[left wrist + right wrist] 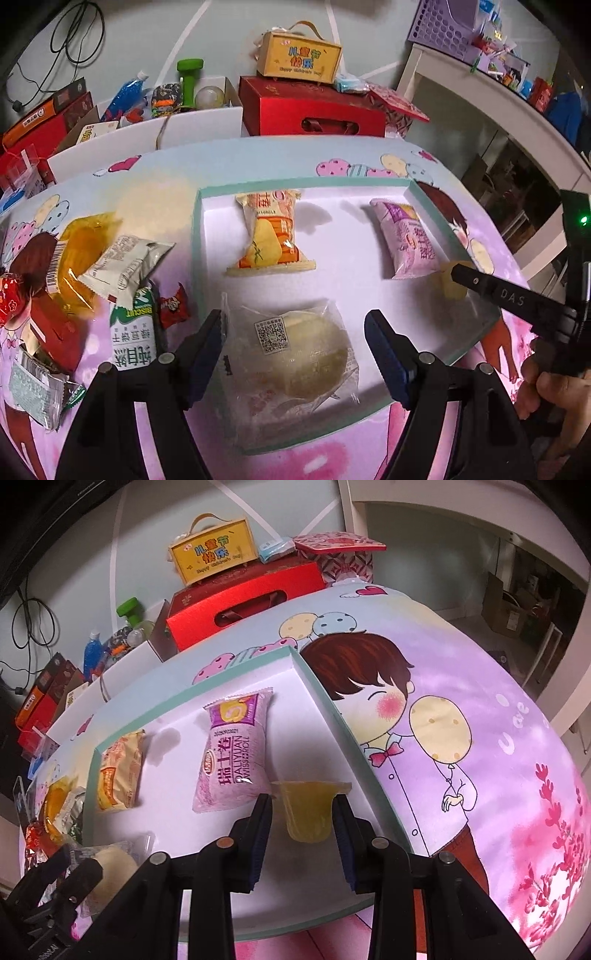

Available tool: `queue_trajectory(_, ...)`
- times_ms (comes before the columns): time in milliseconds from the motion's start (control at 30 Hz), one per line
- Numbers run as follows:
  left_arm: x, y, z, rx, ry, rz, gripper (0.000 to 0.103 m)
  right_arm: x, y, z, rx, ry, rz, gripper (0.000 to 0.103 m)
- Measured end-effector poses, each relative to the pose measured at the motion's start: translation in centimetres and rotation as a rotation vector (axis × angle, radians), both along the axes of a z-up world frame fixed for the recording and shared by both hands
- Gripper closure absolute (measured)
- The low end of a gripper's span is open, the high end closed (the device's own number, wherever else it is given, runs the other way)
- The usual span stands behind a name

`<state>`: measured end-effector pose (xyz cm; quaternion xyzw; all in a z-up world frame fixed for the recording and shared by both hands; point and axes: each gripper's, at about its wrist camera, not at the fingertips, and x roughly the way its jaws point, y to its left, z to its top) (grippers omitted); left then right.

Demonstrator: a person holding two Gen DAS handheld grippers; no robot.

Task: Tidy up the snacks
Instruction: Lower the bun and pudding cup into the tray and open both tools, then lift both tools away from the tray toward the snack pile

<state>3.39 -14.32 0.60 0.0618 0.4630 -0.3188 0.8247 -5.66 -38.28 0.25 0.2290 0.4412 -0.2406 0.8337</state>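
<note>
A shallow white tray with a teal rim [195, 236] lies on the cartoon tablecloth. In it are an orange snack pack [271, 230], a pink Swiss-roll pack [406, 240] and a clear-wrapped round pastry [295, 354]. My left gripper [295, 332] is open, its fingers either side of the pastry. My right gripper [303, 808] is shut on a yellow jelly cup [308, 812], holding it by its rim over the tray's right part [317, 686], beside the pink pack [234, 753]. The cup shows in the left wrist view [452, 282].
Loose snacks lie left of the tray: an amber jelly pack [79, 254], a white sachet [125, 266], a green biscuit pack [133, 332], small red candies [173, 306]. Red gift boxes [314, 110] and a yellow carton [299, 57] stand behind the table.
</note>
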Motion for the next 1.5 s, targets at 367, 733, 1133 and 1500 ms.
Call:
queue_trajectory(367, 0.9, 1.8, 0.7, -0.039, -0.046, 0.071, 0.008, 0.9, 1.1, -0.1, -0.025, 0.011, 0.045, 0.012)
queue_trajectory(733, 1.2, 2.1, 0.3, -0.009, -0.057, 0.092, 0.008, 1.8, 2.8, -0.1, -0.089, 0.027, 0.107, 0.000)
queue_trajectory(1133, 1.2, 2.2, 0.0, 0.015, -0.070, 0.102, 0.008, 2.2, 3.8, -0.1, -0.117, 0.029, 0.147, 0.000)
queue_trajectory(1500, 1.4, 2.5, -0.4, 0.038, -0.058, 0.122, 0.008, 2.4, 4.6, 0.5, -0.167, 0.010, 0.172, 0.000)
